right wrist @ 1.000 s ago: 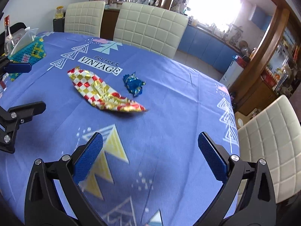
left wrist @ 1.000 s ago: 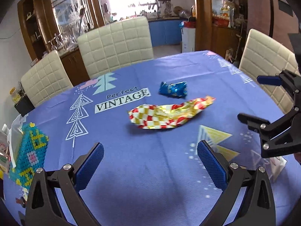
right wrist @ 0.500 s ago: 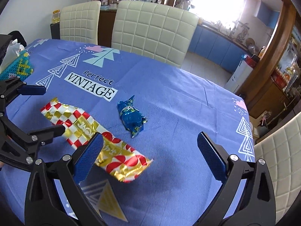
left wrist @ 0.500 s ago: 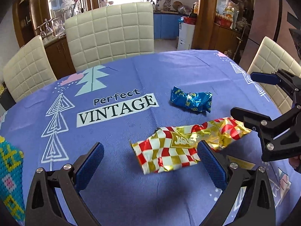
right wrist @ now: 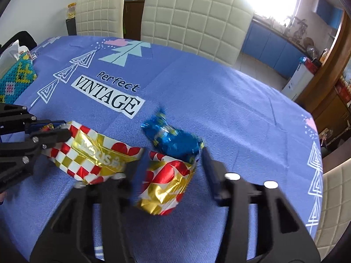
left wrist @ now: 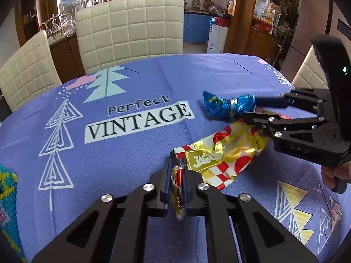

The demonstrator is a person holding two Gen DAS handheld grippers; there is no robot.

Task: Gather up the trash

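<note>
A long red, white and gold checkered wrapper (left wrist: 221,153) (right wrist: 96,153) lies on the purple tablecloth. My left gripper (left wrist: 176,173) (right wrist: 59,129) is shut on its left end, and foil sticks out between the pads. My right gripper (right wrist: 173,168) (left wrist: 252,109) is closing around the crumpled right end. The foil sits between its blurred jaws, with a small gap still showing at the right pad. A small blue candy wrapper (left wrist: 223,106) (right wrist: 171,138) lies just beyond the right gripper's fingertips, loose on the cloth.
The round table (left wrist: 109,153) carries a teal beaded tissue box (right wrist: 15,81) (left wrist: 6,188) at its left edge. Cream padded chairs (left wrist: 131,28) (right wrist: 193,17) stand along the far side. A person's hand (left wrist: 335,173) holds the right gripper's handle.
Both grippers came forward and down onto the checkered wrapper. The left one shut on its left end, the right jaws narrowed around its right end, and the foil bunched up.
</note>
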